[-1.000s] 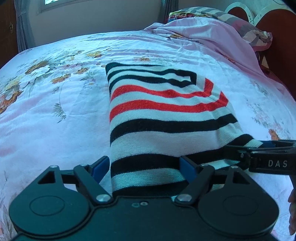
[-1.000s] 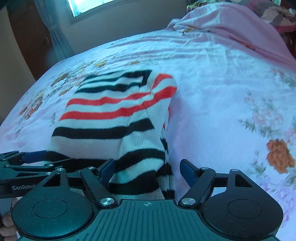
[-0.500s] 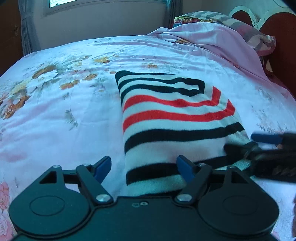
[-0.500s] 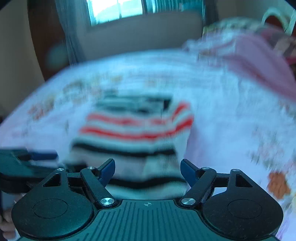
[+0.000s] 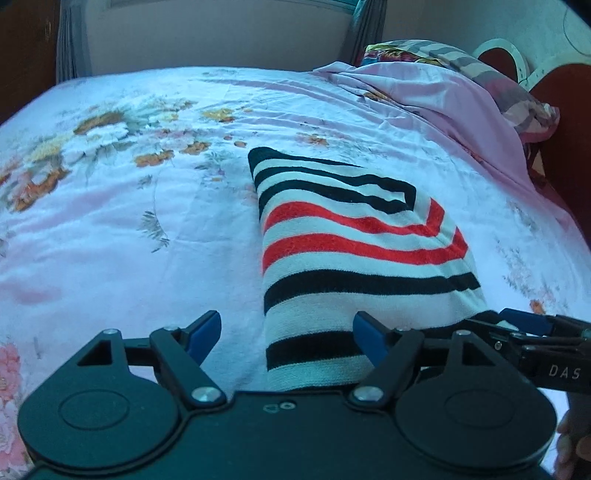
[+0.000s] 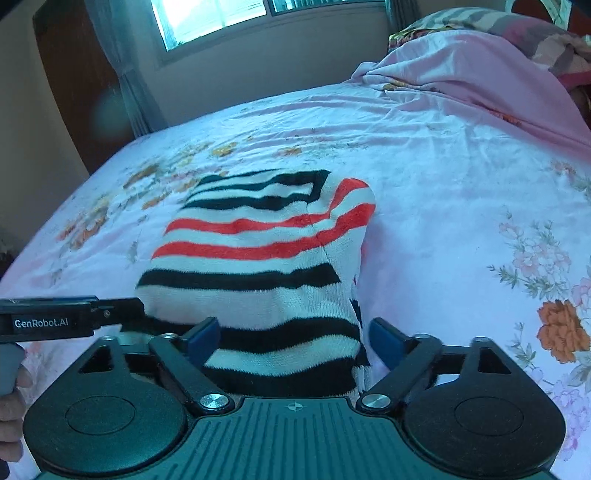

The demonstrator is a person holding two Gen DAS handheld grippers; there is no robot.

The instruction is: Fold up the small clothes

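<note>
Folded garment point(image 5: 354, 254) on bed point(image 5: 147, 240); bedding heap point(image 5: 443, 96) behind, at headboard point(image 5: 569, 122)

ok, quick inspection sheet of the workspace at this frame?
Surface: bed sheet, pink floral, lightly wrinkled.
Job's things: striped garment, black, white and red, folded, lying flat on the sheet.
Clutter: bunched pink blanket and pillow at the far right of the bed.
Grippers: left gripper and right gripper both open, fingers straddling the garment's near edge, nothing clamped.
Cables: nothing seen.
Surroundings: window, curtain, red headboard.
</note>
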